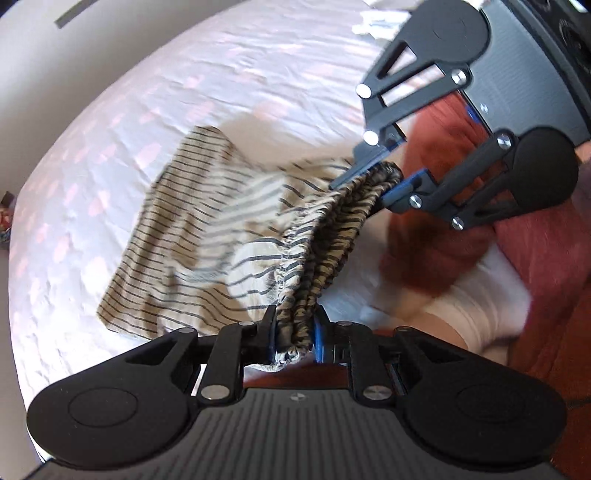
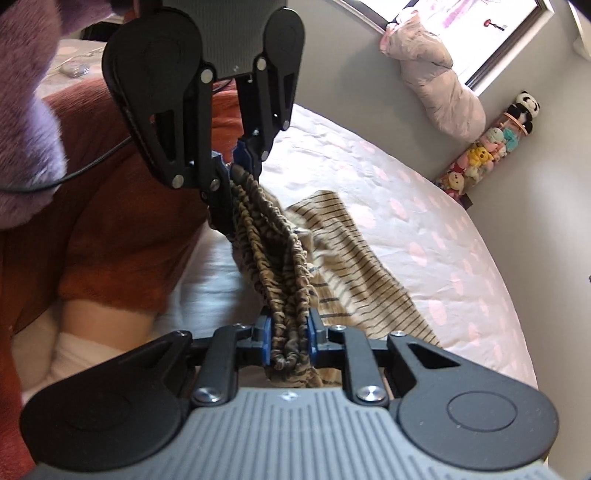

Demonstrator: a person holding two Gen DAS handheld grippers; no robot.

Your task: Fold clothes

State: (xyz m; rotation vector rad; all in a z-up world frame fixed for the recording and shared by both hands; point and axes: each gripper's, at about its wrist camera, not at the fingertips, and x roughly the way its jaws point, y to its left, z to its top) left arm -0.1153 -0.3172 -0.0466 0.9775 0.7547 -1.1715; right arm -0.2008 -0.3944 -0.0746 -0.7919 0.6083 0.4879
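Left gripper [image 1: 295, 332] clamped on gathered waistband [image 1: 325, 254] of striped shorts [image 1: 177, 236]; right gripper [image 1: 384, 177] clamped on its far end. Legs trailing on pink-dotted bedsheet [image 1: 110, 129]. Rust-red blanket [image 1: 443, 155] beyond.

A bed [image 2: 424, 229] fills the room, its pale sheet dotted with pink patches. Over by the wall, a pink padded bundle [image 2: 439, 85] slumps under the window [image 2: 491, 33], and just beside it a tall clear tube of plush toys [image 2: 487, 147] leans, panda on top.
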